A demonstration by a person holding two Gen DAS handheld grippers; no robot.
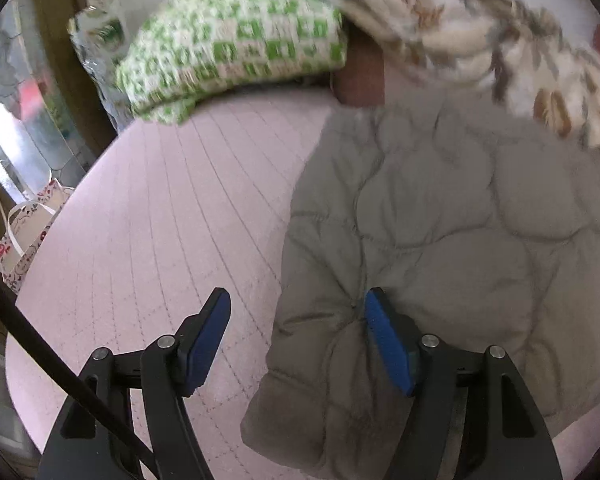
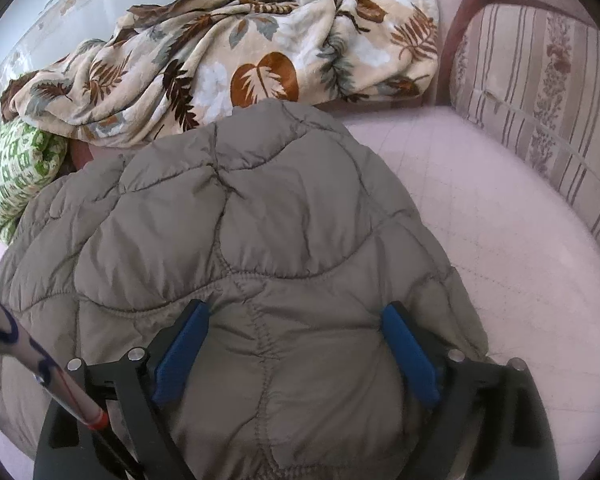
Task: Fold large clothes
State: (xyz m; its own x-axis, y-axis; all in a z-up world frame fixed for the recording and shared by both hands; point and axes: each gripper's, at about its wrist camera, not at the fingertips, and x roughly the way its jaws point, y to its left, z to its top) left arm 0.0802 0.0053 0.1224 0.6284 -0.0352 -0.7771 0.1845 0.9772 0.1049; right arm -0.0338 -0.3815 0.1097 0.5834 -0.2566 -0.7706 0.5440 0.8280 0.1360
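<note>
Grey quilted jacket (image 2: 240, 240), one, lies on pink bed sheet (image 1: 160, 220). One leaf-print blanket (image 2: 228, 60) far side, one green pillow (image 1: 236, 44) far left, one striped cushion (image 2: 540, 92) right. Left gripper (image 1: 296, 340) jaws apart, straddling jacket's left edge, no pinch. Right gripper (image 2: 296, 354) wide, jacket bulging between both pads; grip uncertain.

We see a puffy, matt cloth jacket (image 2: 236, 240). The blanket (image 2: 228, 60) looks soft and fuzzy. The bed cover (image 1: 160, 220) is stitched cloth.
</note>
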